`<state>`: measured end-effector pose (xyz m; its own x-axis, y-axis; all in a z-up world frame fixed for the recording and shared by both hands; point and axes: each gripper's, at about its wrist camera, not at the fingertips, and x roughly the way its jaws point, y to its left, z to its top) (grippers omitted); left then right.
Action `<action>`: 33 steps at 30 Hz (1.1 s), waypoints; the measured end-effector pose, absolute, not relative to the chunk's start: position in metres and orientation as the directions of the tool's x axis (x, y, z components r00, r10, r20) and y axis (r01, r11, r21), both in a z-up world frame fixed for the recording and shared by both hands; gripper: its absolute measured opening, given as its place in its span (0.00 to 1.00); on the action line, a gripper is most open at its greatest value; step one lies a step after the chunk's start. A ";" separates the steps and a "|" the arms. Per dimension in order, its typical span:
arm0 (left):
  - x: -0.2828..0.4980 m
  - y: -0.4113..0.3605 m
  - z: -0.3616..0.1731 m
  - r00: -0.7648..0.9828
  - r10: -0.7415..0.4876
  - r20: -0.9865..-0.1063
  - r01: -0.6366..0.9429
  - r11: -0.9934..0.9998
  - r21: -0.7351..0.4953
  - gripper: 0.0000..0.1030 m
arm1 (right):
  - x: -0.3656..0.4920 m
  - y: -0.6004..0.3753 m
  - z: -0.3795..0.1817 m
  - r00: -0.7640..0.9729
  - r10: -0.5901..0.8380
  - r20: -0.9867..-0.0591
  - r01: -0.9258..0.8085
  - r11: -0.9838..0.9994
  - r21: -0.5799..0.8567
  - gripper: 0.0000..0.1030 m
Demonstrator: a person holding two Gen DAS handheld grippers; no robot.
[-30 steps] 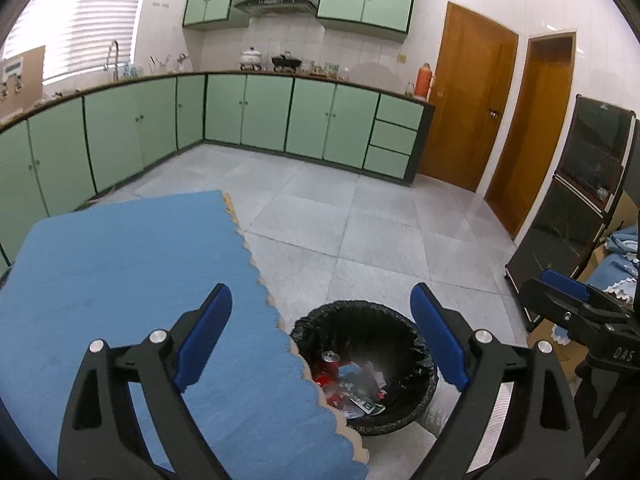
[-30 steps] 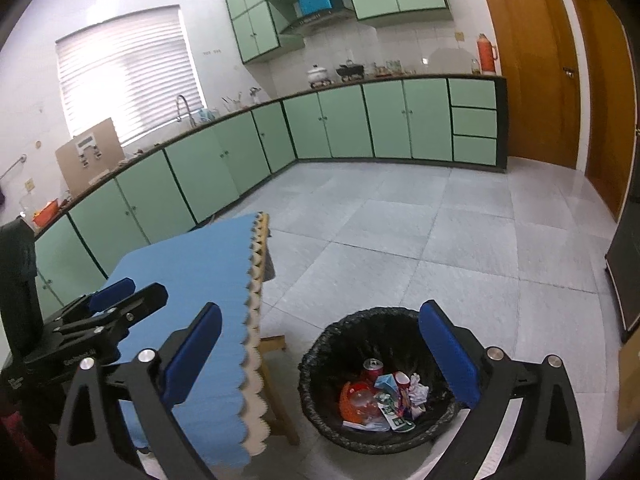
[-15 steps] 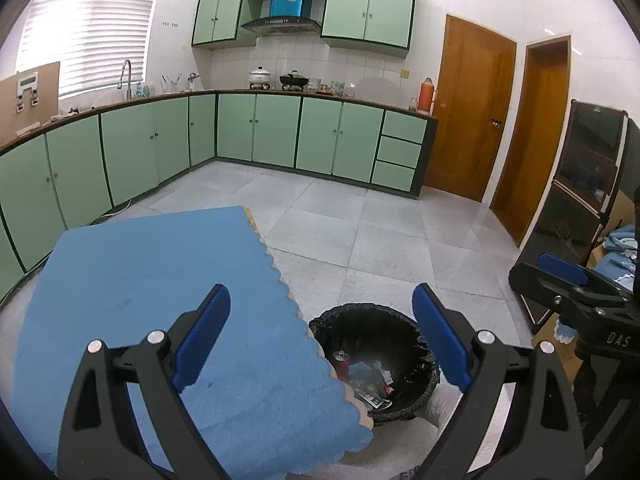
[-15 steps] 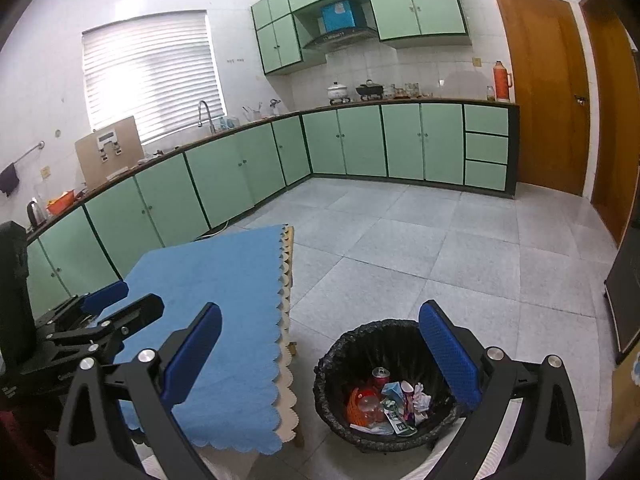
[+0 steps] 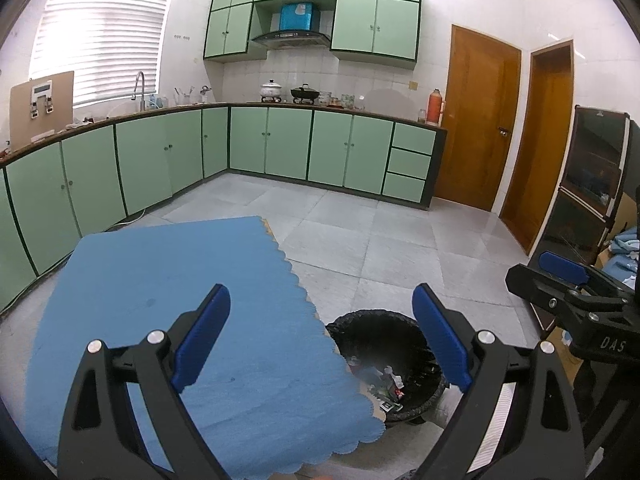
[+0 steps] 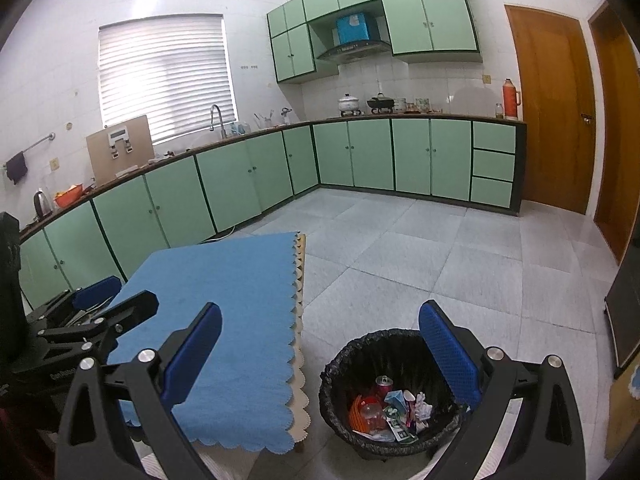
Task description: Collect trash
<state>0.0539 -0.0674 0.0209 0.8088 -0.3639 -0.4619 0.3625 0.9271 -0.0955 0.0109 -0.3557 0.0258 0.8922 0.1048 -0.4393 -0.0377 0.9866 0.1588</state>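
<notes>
A black-lined trash bin (image 6: 352, 364) (image 5: 360, 328) stands on the floor beside the table's near right corner. Inside it lie a red can (image 6: 383, 385), a small carton (image 6: 396, 398) and crumpled wrappers (image 5: 390, 378). The table wears a blue scalloped cloth (image 5: 168, 304) (image 6: 224, 292) with nothing on it. My left gripper (image 5: 322, 334) hangs open above the cloth's right edge and the bin. Over the bin and table edge my right gripper (image 6: 320, 354) is open too. Neither holds anything. Each gripper shows in the other's view: the right one (image 5: 568, 280), the left one (image 6: 104, 304).
Green base cabinets (image 5: 288, 144) line the left and far walls under a counter with a sink and pots. Two wooden doors (image 5: 480, 120) stand at the right. A dark glass-fronted cabinet (image 5: 596, 184) is at the far right. Grey floor tiles (image 6: 440, 256) stretch beyond the bin.
Both grippers have risen and pulled back from the bin, so the bin looks smaller and lower and more of the kitchen shows. Both stayed open and empty.
</notes>
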 end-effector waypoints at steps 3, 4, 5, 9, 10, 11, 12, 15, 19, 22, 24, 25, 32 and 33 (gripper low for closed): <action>0.053 -0.065 0.021 0.811 -0.362 -0.459 0.359 0.928 -0.096 0.87 | 0.010 -0.353 0.027 0.893 0.106 -0.437 -0.042 0.987 0.155 0.94; 0.051 -0.064 0.021 0.812 -0.361 -0.459 0.359 0.928 -0.096 0.87 | 0.010 -0.354 0.027 0.893 0.107 -0.437 -0.043 0.987 0.154 0.94; 0.051 -0.064 0.021 0.812 -0.362 -0.459 0.359 0.928 -0.096 0.87 | 0.010 -0.353 0.026 0.893 0.107 -0.437 -0.043 0.987 0.153 0.94; 0.050 -0.061 0.021 0.813 -0.360 -0.457 0.356 0.929 -0.097 0.87 | 0.010 -0.351 0.028 0.893 0.108 -0.438 -0.044 0.987 0.153 0.94; 0.052 -0.061 0.022 0.814 -0.358 -0.457 0.355 0.930 -0.096 0.87 | 0.010 -0.352 0.028 0.893 0.109 -0.437 -0.045 0.987 0.152 0.94; 0.053 -0.060 0.022 0.815 -0.358 -0.456 0.355 0.930 -0.095 0.87 | 0.010 -0.351 0.027 0.893 0.108 -0.437 -0.045 0.987 0.152 0.94; 0.053 -0.060 0.023 0.815 -0.358 -0.455 0.355 0.930 -0.095 0.87 | 0.011 -0.351 0.027 0.892 0.108 -0.438 -0.046 0.987 0.151 0.94; 0.052 -0.058 0.023 0.817 -0.356 -0.454 0.354 0.931 -0.094 0.87 | 0.011 -0.350 0.025 0.891 0.110 -0.440 -0.047 0.987 0.153 0.94; 0.052 -0.056 0.025 0.818 -0.355 -0.452 0.353 0.931 -0.091 0.87 | 0.011 -0.350 0.026 0.892 0.110 -0.439 -0.047 0.987 0.153 0.94; 0.052 -0.056 0.025 0.819 -0.353 -0.452 0.352 0.932 -0.089 0.87 | 0.011 -0.350 0.026 0.892 0.110 -0.439 -0.047 0.987 0.153 0.94; 0.052 -0.055 0.025 0.819 -0.353 -0.453 0.353 0.932 -0.088 0.87 | 0.011 -0.350 0.025 0.892 0.111 -0.439 -0.047 0.987 0.153 0.94; 0.052 -0.056 0.025 0.819 -0.352 -0.452 0.352 0.932 -0.088 0.87 | 0.011 -0.350 0.026 0.892 0.110 -0.439 -0.047 0.987 0.152 0.94; 0.051 -0.057 0.026 0.820 -0.352 -0.451 0.351 0.932 -0.088 0.87 | 0.011 -0.350 0.026 0.892 0.110 -0.439 -0.047 0.987 0.153 0.94; 0.051 -0.057 0.026 0.821 -0.351 -0.451 0.350 0.933 -0.087 0.87 | 0.011 -0.350 0.026 0.892 0.110 -0.438 -0.047 0.987 0.152 0.94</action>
<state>0.0514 -0.0568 0.0256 0.8210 -0.3506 -0.4505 0.3505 0.9325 -0.0870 0.0114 -0.3499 0.0258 0.8920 0.1098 -0.4385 -0.0466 0.9872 0.1523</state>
